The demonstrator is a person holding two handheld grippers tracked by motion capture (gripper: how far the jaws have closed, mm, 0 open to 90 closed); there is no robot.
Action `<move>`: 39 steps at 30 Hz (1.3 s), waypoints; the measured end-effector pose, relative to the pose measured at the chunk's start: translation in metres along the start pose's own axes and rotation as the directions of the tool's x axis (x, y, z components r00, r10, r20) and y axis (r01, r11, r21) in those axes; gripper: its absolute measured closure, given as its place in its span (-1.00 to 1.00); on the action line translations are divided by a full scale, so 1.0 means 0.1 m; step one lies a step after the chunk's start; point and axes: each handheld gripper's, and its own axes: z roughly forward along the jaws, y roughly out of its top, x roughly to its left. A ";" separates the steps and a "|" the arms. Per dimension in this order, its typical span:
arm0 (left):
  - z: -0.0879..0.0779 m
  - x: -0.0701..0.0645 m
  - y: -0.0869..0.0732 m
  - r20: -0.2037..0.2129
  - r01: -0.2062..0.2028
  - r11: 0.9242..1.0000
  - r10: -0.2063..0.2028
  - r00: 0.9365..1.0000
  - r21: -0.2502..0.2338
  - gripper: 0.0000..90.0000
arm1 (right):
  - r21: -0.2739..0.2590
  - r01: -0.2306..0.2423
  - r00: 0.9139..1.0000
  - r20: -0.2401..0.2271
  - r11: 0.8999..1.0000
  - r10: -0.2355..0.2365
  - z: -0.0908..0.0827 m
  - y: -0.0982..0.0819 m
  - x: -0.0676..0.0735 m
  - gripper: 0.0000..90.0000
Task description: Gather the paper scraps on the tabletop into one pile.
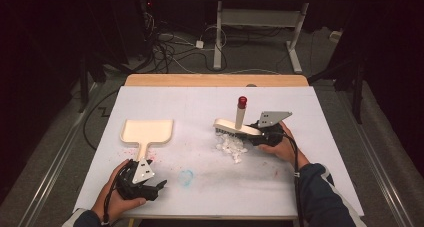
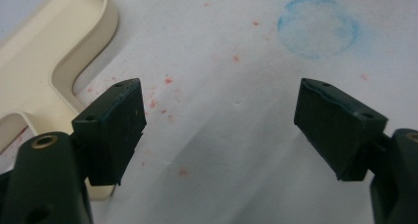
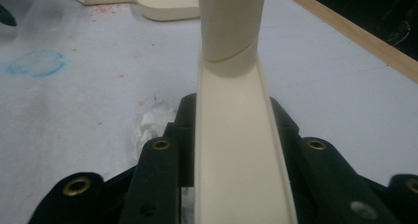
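Cream brush over white scraps, cream dustpan waiting alongside.

The right gripper (image 1: 256, 135) has its jaws pinched on the flat back of the cream plastic hand brush with a red-capped upright handle (image 1: 239, 123), holding its bristles just above and behind the small heap of crumpled white paper scraps (image 1: 231, 147) on the white-covered table (image 1: 300, 137). Well to the left of that heap lies the cream plastic dustpan (image 1: 147, 132), its handle pointing at the left gripper (image 1: 150, 187). That gripper rests near the table's front edge, jaws spread wide with nothing between them, beside the faint blue chalk ring (image 2: 317, 25) and left of the heap.
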 end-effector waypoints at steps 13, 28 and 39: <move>0.00 0.00 0.00 -0.003 -0.005 1.000 0.005 1.000 0.002 -0.58 | -0.037 -0.003 0.999 0.044 0.999 0.004 -0.13 0.02 0.04 0.51; -0.01 0.01 0.01 -0.014 -0.016 1.000 0.016 1.000 -0.003 -0.58 | -0.054 -0.013 0.970 0.241 0.998 0.025 -0.20 0.15 0.12 0.50; -0.05 0.01 0.01 -0.030 -0.021 1.000 0.021 0.999 -0.018 -0.58 | -0.116 -0.063 0.939 0.329 0.991 0.099 -0.45 0.34 0.23 0.50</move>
